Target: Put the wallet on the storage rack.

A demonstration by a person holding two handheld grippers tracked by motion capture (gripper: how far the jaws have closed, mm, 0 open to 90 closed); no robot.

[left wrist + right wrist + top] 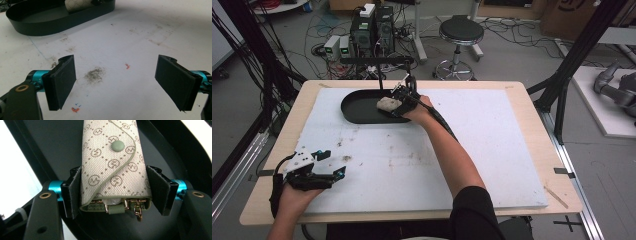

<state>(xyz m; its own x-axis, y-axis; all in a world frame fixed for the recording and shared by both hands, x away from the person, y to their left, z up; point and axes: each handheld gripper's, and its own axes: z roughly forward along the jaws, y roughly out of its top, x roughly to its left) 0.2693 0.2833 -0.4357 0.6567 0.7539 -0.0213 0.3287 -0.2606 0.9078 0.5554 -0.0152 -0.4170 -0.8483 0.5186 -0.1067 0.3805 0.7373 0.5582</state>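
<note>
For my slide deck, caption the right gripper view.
Right claw grips a monogram key pouch over the black tray.

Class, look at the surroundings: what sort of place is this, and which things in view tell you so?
Probably a robotics lab or workshop. Computer towers stand on the floor amid loose cables, a wheeled stool waits behind the table, and black metal framing surrounds the bench.
</note>
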